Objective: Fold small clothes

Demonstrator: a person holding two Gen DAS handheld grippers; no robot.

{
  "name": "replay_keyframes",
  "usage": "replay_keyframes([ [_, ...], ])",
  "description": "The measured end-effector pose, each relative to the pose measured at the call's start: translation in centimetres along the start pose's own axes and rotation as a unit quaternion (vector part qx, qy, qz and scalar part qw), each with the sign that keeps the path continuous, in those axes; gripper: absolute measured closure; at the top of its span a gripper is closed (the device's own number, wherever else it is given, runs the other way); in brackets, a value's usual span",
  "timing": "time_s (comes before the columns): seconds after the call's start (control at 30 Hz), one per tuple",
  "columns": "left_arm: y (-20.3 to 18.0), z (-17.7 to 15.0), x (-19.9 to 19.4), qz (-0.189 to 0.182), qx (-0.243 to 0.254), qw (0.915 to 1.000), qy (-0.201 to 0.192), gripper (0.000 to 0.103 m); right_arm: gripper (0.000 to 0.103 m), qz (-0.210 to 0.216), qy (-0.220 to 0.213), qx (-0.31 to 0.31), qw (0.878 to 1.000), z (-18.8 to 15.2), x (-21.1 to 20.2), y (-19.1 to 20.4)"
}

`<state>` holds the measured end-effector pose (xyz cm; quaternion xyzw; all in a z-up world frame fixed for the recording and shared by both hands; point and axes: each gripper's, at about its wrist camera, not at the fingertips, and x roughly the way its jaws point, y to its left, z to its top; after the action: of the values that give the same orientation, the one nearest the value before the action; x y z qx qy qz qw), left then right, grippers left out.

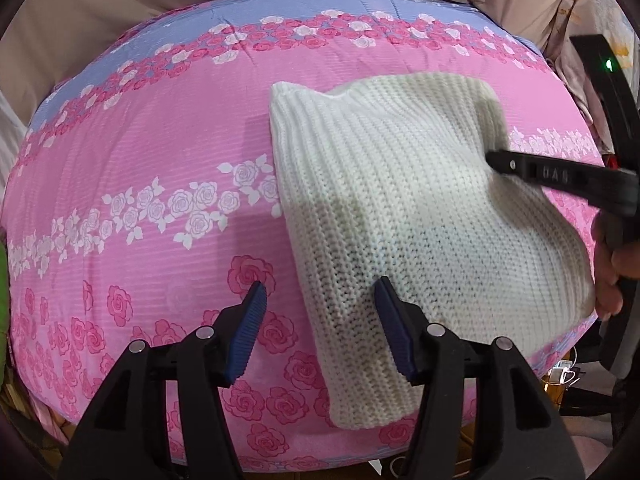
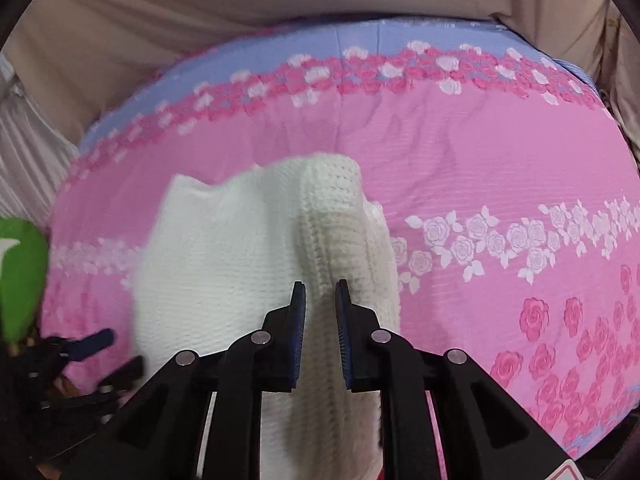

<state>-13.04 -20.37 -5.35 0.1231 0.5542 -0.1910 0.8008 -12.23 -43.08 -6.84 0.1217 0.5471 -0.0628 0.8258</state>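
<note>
A cream knitted garment [image 1: 400, 200] lies folded on a pink rose-print quilt [image 1: 160, 160]. My left gripper [image 1: 320, 300] is open, hovering over the garment's near left edge, one finger over the quilt, one over the knit. My right gripper [image 2: 320, 292] is shut on a raised fold of the knitted garment [image 2: 328, 220] and lifts its right side. In the left wrist view the right gripper's fingers [image 1: 520, 166] reach in from the right onto the knit's right edge. The left gripper's fingers [image 2: 92, 340] show at the lower left of the right wrist view.
Beige fabric [image 1: 100, 40] bounds the quilt at the back. A green object [image 2: 20, 272] sits at the quilt's left edge. Cables and small items [image 1: 560, 376] lie below the quilt's near right edge.
</note>
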Motion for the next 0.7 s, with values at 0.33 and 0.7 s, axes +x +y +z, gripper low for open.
replay_keyframes([
  [0.33,1.3,-0.9,-2.4,-0.036,-0.022,0.9991,-0.011,0.042,0.079,0.032,-0.009,0.058,0.998,-5.2,-6.2,-2.5],
  [0.7,0.4,-1.8,-0.7,-0.023,0.006,0.9996,0.018,0.042,0.102,0.042,-0.051,0.086,0.994,-8.6,-10.0,-3.3],
])
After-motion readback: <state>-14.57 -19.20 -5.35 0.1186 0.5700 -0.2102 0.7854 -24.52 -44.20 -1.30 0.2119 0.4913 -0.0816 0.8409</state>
